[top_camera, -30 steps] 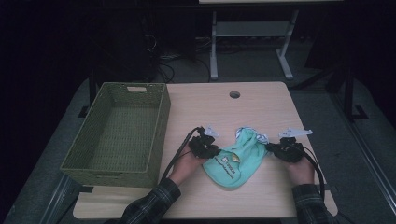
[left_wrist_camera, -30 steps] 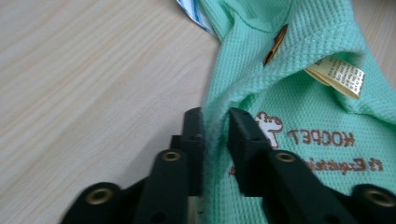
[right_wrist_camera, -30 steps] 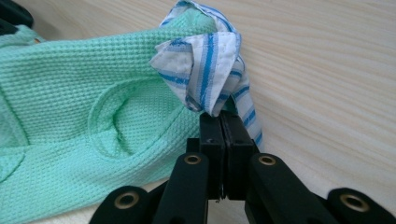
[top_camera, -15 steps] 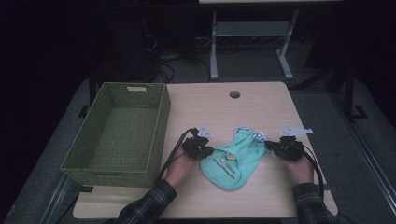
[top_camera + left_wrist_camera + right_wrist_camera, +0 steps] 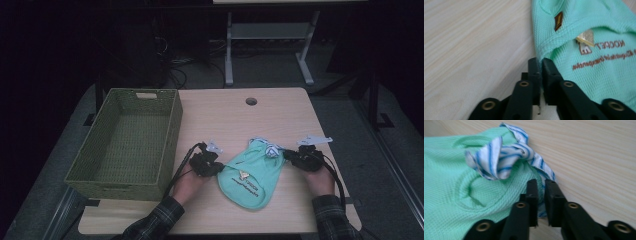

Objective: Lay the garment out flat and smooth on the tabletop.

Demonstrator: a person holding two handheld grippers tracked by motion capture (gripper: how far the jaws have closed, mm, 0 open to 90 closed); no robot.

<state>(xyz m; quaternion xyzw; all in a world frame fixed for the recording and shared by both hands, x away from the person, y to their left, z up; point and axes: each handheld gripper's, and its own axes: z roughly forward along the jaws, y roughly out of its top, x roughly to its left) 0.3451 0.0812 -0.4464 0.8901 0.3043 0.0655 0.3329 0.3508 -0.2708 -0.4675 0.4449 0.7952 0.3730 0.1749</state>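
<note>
A mint-green garment (image 5: 250, 177) with printed lettering lies spread on the wooden table (image 5: 235, 120). Its blue-and-white striped collar (image 5: 271, 150) is bunched at the far right. My left gripper (image 5: 220, 169) is at the garment's left edge. In the left gripper view the green hem (image 5: 541, 50) runs into the thin gap of my left gripper (image 5: 540, 61); those jaws have just been opening and still pinch it. My right gripper (image 5: 286, 155) is at the collar side. In the right gripper view my right gripper (image 5: 541, 182) has just been opening, with a plain gap over the striped collar (image 5: 499, 157).
A green woven basket (image 5: 172, 125) stands at the table's left, close to my left hand. A round cable hole (image 5: 251, 101) sits near the table's far edge. Bare wood lies beyond the garment. Cables trail from both grippers toward the person.
My left gripper has shifted left and a little nearer with the garment's edge, and the cloth now lies wider and flatter. The right hand has stayed put.
</note>
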